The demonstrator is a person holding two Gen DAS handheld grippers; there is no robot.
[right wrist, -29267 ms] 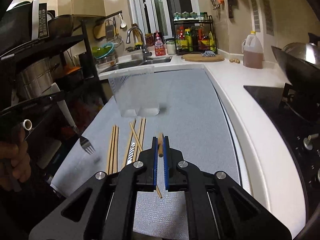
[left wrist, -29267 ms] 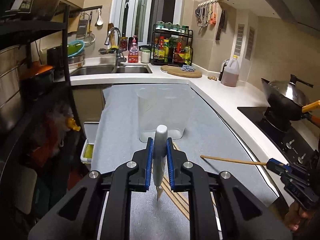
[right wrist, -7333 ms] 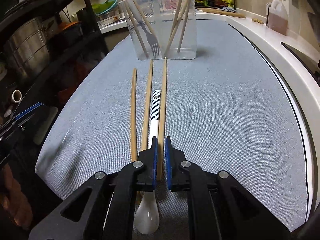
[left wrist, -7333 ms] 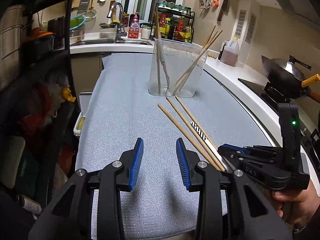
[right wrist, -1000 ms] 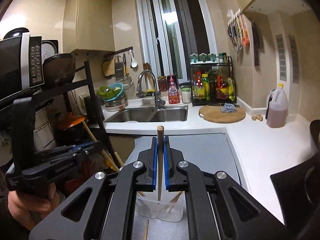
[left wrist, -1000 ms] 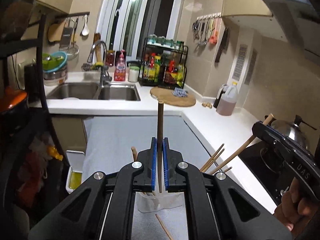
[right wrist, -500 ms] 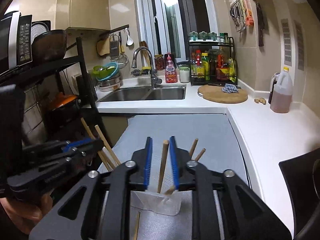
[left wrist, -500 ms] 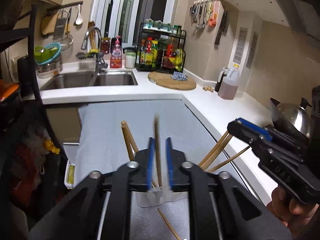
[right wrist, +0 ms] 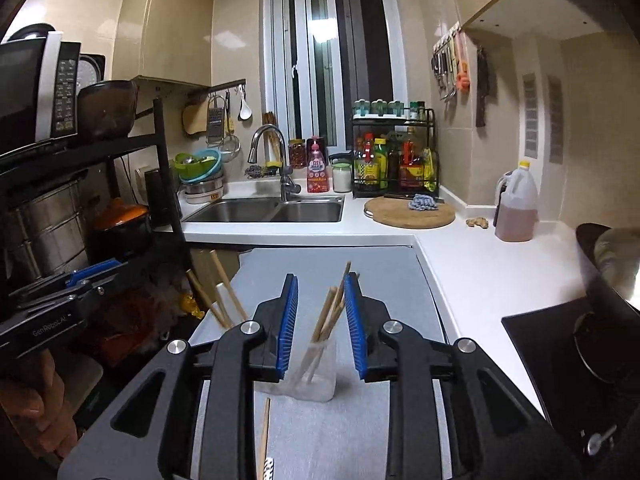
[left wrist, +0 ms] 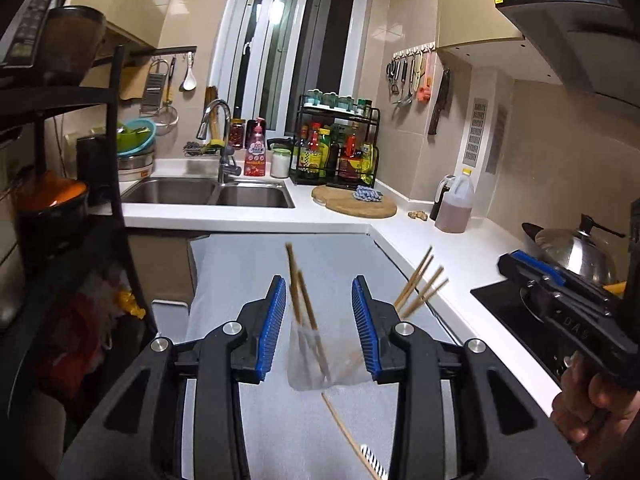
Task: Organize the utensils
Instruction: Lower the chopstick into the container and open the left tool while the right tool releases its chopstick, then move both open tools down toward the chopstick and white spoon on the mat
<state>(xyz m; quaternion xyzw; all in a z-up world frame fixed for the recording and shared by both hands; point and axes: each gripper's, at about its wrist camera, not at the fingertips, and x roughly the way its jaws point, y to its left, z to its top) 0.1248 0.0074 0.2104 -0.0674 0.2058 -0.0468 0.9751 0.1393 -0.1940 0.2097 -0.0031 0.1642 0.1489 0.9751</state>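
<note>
A clear container (left wrist: pixel 320 372) stands on the grey mat, just beyond both grippers. Several wooden chopsticks lean in it, some in the left part (left wrist: pixel 298 296) and some in the right part (left wrist: pixel 420 286). My left gripper (left wrist: pixel 319 292) hovers above and behind the container with its jaws opening. The chopsticks seen between them stand loose in the container. My right gripper (right wrist: pixel 321 284) is held the same way over the right-hand chopsticks (right wrist: pixel 328 320), jaws opening and pads touching nothing. One chopstick (left wrist: pixel 346 434) and a striped spoon handle (left wrist: pixel 370 460) lie on the mat near me.
A black shelf rack (right wrist: pixel 120 152) with pots and a microwave stands at the left. The sink (left wrist: pixel 208 192), spice rack (left wrist: pixel 336 152) and cutting board (left wrist: pixel 354 202) are at the back. A wok (left wrist: pixel 572 252) sits on the stove at the right.
Both grippers held a chopstick upright a second ago. Both have let go, the chopsticks now stand in the container, and the jaws have spread apart.
</note>
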